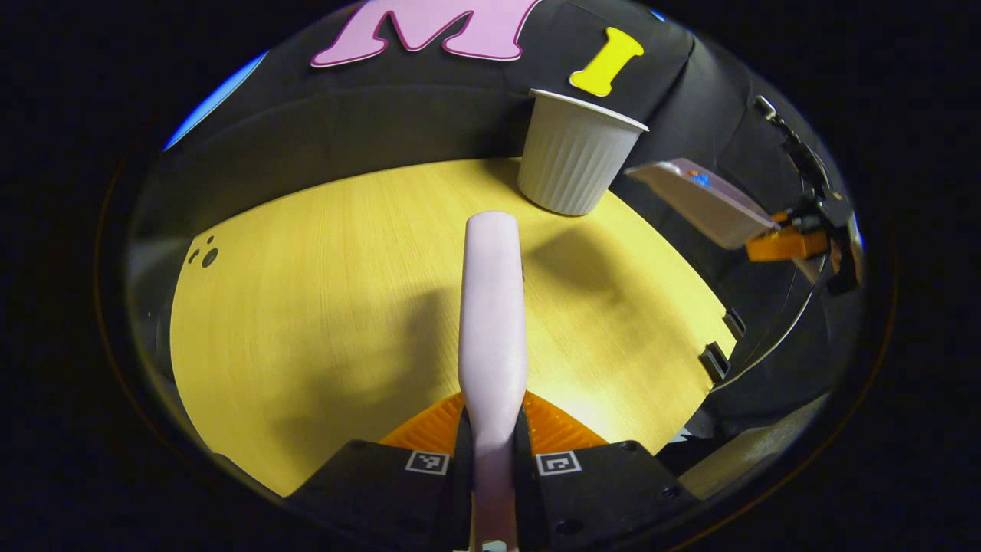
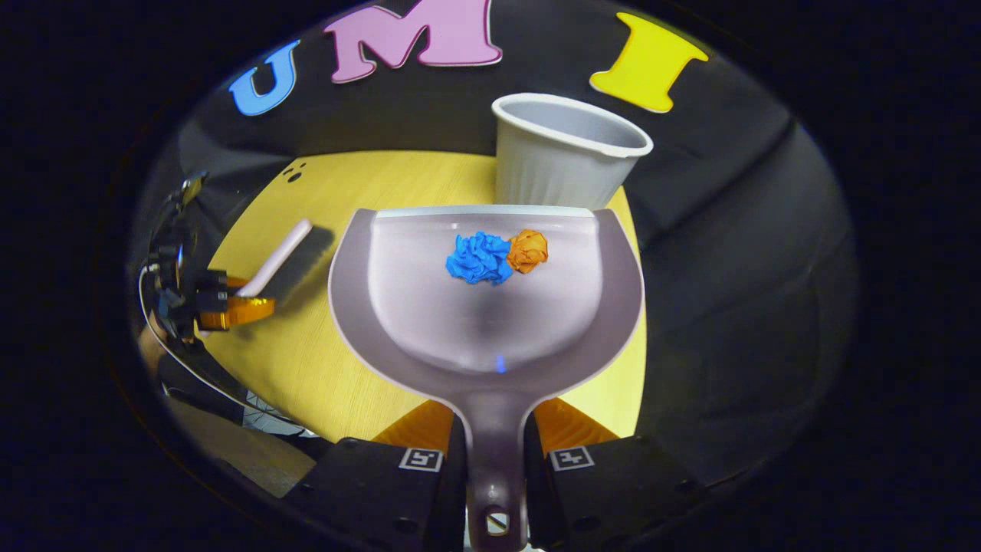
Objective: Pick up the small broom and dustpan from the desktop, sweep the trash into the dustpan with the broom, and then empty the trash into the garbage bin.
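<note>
Left gripper view: the left gripper (image 1: 493, 429) is clamped on the handle of the small broom (image 1: 493, 307), both fingers pressing its sides; the broom extends forward above the yellow desktop (image 1: 306, 307). The ribbed white garbage bin (image 1: 575, 153) stands at the far edge of the desktop. To its right the dustpan (image 1: 705, 203) is held aloft, away from the desktop edge. Right gripper view: the right gripper (image 2: 494, 452) is closed on the dustpan handle, with the pan roughly level. A crumpled blue paper ball (image 2: 479, 258) and a crumpled orange paper ball (image 2: 529, 250) touch each other near the pan's front lip, which sits just in front of the bin rim. Sweeping appears complete; emptying remains. Risk: both balls are light and lie close to the lip, so a premature tilt or a jolt could drop them short of the bin. A lip striking the bin wall could topple it.
</note>
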